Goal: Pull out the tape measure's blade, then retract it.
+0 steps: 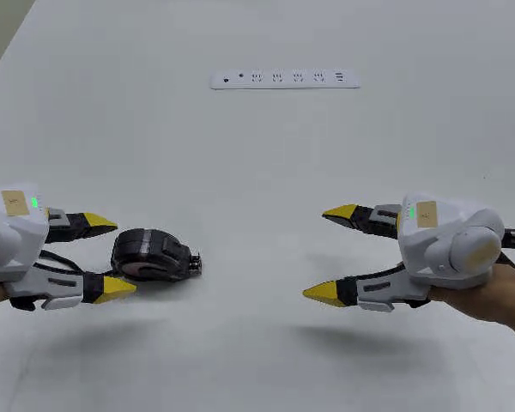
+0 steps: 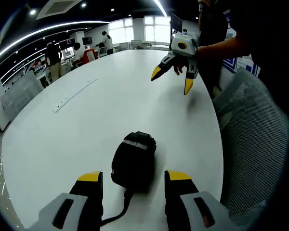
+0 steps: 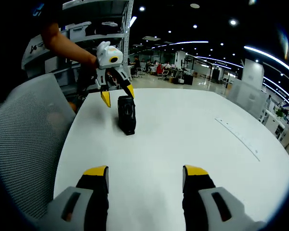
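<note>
Tape measure [image 1: 153, 255], black and rounded, lies on its side on the white table [image 1: 257, 154], at the near left in the head view. Its blade is wound in, with only the small end hook showing at the case's mouth, which faces the right gripper. The left gripper [image 2: 134, 176] has its yellow-tipped jaws spread apart, one on each side of the case's rear, and a slim gap shows on both sides, so nothing is clamped. A thin black strap runs from the case back between those jaws. The right gripper [image 1: 315, 253] is well apart from the case, its jaws also wide apart and holding nothing. A white power strip [image 1: 284, 79] lies flat farther back on the table.
</note>
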`<state>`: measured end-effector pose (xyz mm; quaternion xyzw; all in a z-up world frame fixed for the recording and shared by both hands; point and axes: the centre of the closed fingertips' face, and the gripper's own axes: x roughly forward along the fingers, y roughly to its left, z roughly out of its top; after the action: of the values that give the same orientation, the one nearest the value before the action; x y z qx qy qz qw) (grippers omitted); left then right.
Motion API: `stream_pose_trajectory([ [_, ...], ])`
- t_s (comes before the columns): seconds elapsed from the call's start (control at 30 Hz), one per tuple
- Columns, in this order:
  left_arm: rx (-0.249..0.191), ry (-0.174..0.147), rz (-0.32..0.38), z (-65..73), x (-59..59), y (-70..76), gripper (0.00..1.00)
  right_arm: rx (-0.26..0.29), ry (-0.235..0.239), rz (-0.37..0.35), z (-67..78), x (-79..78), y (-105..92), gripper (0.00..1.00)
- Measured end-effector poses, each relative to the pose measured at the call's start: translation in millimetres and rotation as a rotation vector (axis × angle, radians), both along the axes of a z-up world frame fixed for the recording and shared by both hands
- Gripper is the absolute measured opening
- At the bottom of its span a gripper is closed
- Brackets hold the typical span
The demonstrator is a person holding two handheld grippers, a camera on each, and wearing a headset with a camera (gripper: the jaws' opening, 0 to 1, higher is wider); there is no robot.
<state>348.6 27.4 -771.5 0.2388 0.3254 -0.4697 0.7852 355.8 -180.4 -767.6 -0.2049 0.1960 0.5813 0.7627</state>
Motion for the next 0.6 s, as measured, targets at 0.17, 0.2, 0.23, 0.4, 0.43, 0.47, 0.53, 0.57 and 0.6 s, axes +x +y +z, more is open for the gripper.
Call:
stream_pose_trajectory([
  [0.17,0.042,0.013,-0.032,-7.2,4.2,1.0,0.45,-0.010,0.001,0.040,-4.8,0.8,11.7,0.58],
  [0.2,0.050,0.017,-0.039,-8.7,4.5,1.0,0.44,-0.011,0.003,0.043,-5.6,1.2,14.4,0.56],
  [0.23,0.062,0.019,-0.051,-10.4,4.9,1.3,0.44,-0.012,0.004,0.050,-6.9,1.3,17.7,0.56],
  [0.4,0.095,0.031,-0.085,-15.0,7.8,0.5,0.37,-0.022,0.013,0.097,-14.2,-1.6,32.3,0.51],
  [0.43,0.095,0.037,-0.090,-15.5,7.8,-0.2,0.36,-0.023,0.015,0.102,-15.2,-1.7,34.7,0.50],
  [0.47,0.101,0.046,-0.101,-17.0,7.1,-0.9,0.35,-0.022,0.019,0.111,-16.8,-1.8,38.2,0.50],
  [0.53,0.119,0.056,-0.122,-19.7,6.2,-1.0,0.31,-0.020,0.023,0.118,-18.0,-1.4,43.0,0.49],
  [0.57,0.123,0.059,-0.127,-20.4,6.3,-1.2,0.30,-0.019,0.025,0.121,-18.4,-1.2,45.0,0.48],
  [0.6,0.127,0.065,-0.133,-21.3,6.6,-1.8,0.29,-0.017,0.030,0.129,-19.6,-1.2,48.6,0.48],
])
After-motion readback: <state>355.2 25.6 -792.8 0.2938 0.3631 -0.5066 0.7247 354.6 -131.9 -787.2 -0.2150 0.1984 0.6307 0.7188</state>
